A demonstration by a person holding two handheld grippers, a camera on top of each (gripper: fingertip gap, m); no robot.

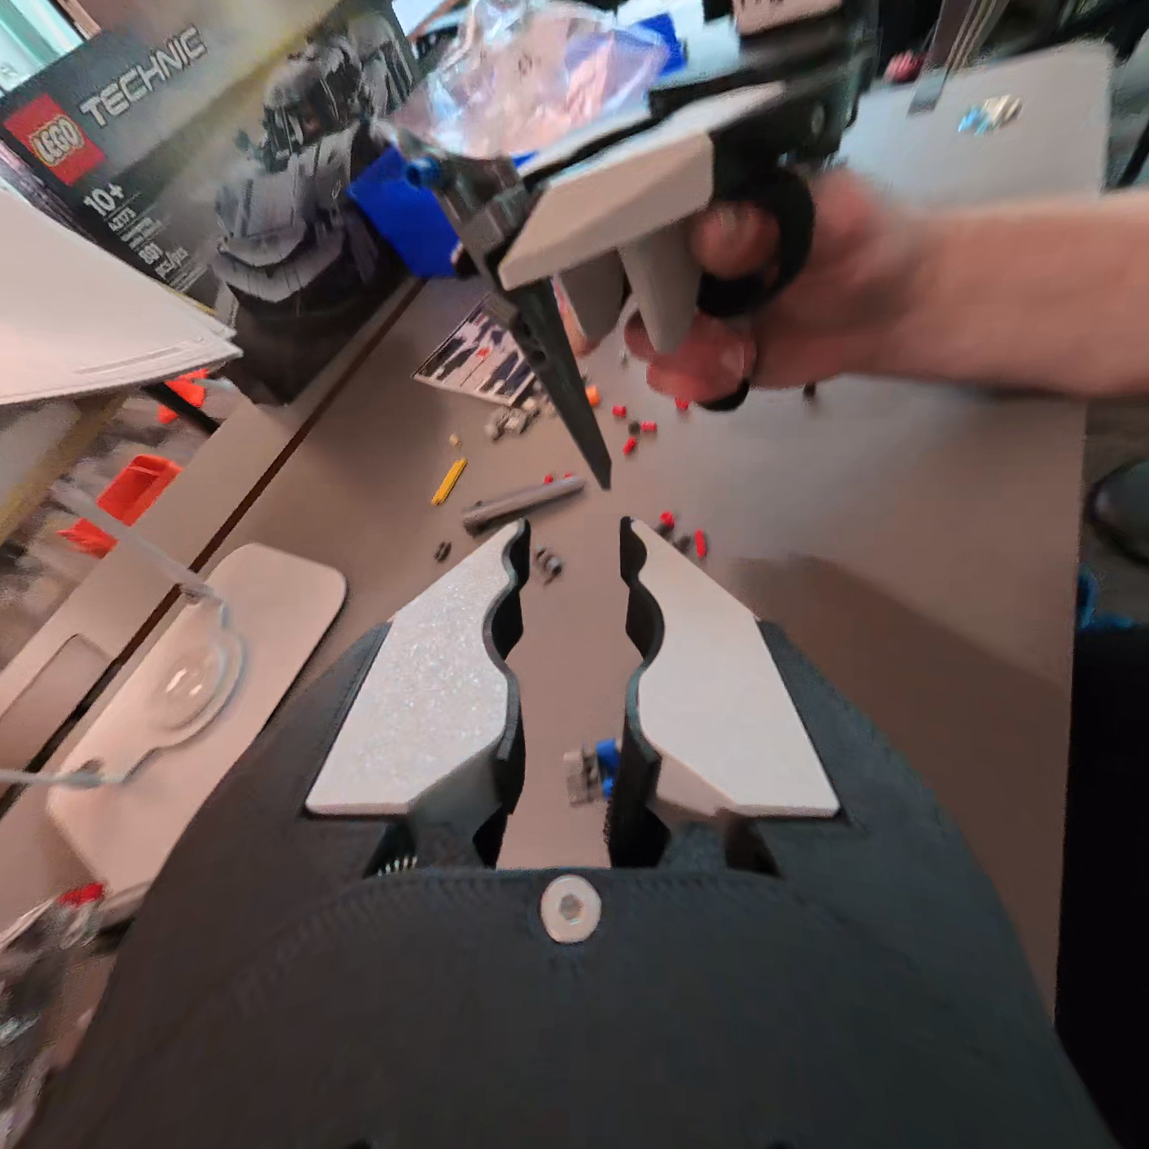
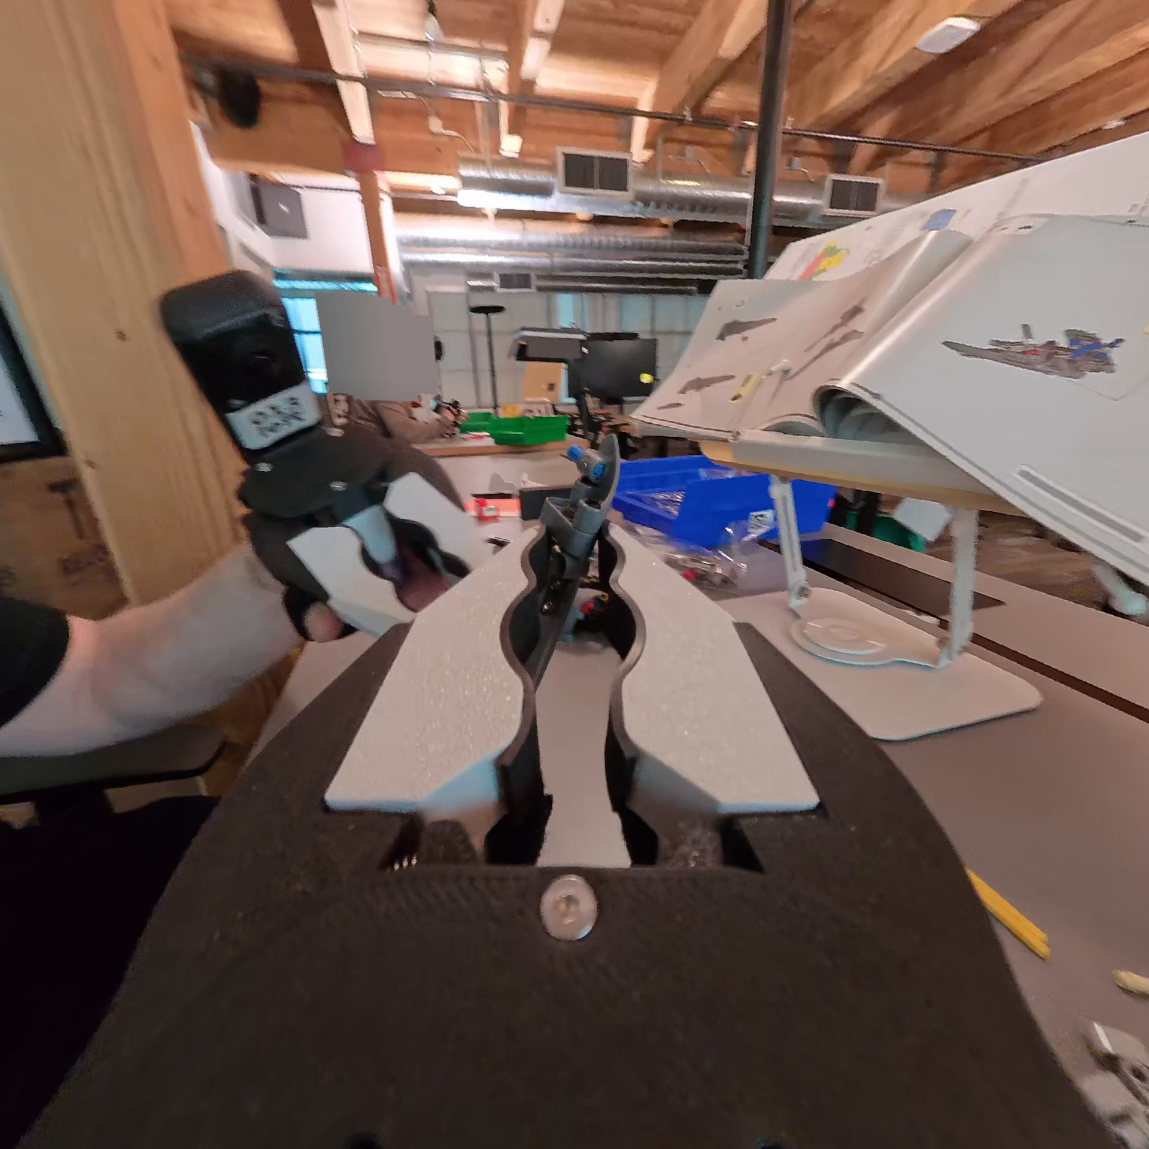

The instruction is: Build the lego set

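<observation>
— Blue bin (image 2: 715, 497) behind the grippers: anything in it?
— Small loose pieces, too blurred to name; a clear bag (image 2: 709, 562) of parts lies just in front.
— And the right gripper (image 2: 575, 541)?
— Pinching a dark grey lego assembly (image 2: 581, 510), held above the table (image 1: 808, 622).
— The left gripper (image 1: 575, 528)?
— Fingers spread, holding nothing, over scattered red pins (image 1: 631, 444)

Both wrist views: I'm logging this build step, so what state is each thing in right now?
Left tool: open, empty, above the table.
Right tool: shut on the long dark grey Lego assembly, held off the table.
Thick white instruction booklet: open, propped on its stand.
Blue plastic parts bin: on the table; contents unclear.
Small red Lego pins: loose, scattered on the table.
Grey Lego beam: lying flat, untouched.
</observation>
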